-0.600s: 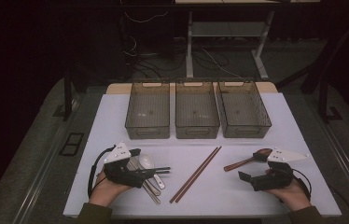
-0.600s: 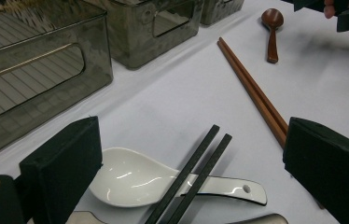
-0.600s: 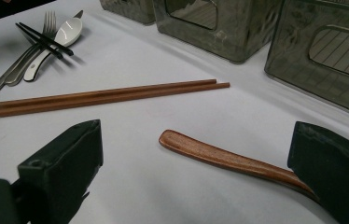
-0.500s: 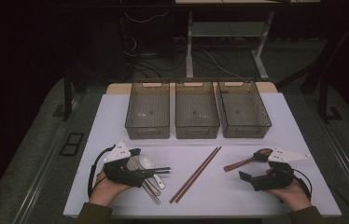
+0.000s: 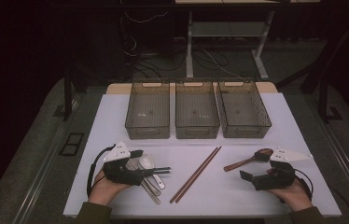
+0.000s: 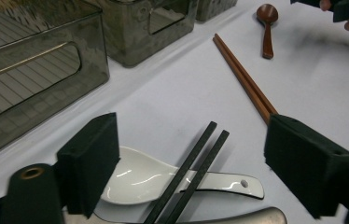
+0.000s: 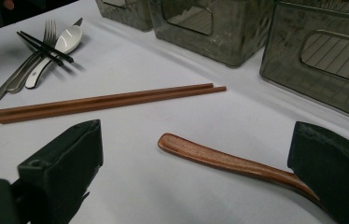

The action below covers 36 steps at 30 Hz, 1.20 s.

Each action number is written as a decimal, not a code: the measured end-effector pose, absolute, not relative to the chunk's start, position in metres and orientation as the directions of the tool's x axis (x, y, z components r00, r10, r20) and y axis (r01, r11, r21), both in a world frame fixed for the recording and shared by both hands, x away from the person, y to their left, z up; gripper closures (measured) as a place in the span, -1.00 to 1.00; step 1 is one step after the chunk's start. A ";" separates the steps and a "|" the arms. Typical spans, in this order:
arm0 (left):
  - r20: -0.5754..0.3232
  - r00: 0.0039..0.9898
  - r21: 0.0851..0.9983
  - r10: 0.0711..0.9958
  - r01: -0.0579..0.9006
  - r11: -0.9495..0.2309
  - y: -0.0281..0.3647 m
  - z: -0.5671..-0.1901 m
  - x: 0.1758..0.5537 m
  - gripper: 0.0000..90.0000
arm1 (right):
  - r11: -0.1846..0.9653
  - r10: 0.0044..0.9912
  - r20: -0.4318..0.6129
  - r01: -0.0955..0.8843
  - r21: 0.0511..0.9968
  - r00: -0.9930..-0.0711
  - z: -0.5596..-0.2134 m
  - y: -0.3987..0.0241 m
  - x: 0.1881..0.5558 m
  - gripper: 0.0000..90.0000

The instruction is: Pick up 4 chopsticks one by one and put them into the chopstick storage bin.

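On my left, the left gripper stands spread over the black chopsticks crossing the white spoon; closing carelessly could snag both. Rightward, my right gripper gapes around the wooden spoon, which might skid away.

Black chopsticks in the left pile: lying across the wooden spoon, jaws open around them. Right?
Not the wooden spoon. The black chopsticks lie across the white spoon; the left gripper view shows it. The left hand-held gripper is open around them.
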<state>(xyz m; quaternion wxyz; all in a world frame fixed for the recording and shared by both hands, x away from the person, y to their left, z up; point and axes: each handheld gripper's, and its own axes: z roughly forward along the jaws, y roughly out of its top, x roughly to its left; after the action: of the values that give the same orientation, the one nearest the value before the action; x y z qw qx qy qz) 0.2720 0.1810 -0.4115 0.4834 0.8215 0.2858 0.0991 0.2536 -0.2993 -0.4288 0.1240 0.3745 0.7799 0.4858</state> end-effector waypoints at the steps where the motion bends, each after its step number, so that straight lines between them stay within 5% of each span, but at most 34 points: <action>1: -0.117 0.819 0.850 0.562 0.375 -0.369 0.181 -0.411 0.272 -0.55 | 0.246 0.705 0.170 0.463 0.852 -0.688 -0.429 -0.299 0.254 -0.94; 12: -0.120 0.822 0.833 0.557 0.388 -0.394 0.192 -0.413 0.275 -0.11 | 0.257 0.698 0.168 0.463 0.848 -0.696 -0.430 -0.298 0.253 -0.94; 36: -0.099 0.845 0.755 0.525 0.408 -0.514 0.195 -0.430 0.281 0.34 | 0.273 0.689 0.163 0.461 0.845 -0.706 -0.432 -0.295 0.254 -0.94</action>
<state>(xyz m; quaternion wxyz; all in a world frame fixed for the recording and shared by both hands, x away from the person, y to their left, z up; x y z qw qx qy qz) 0.2805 0.1953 -0.4298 0.4131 0.8671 0.2691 0.0712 0.2535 -0.2953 -0.4321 0.1187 0.3644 0.7889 0.4804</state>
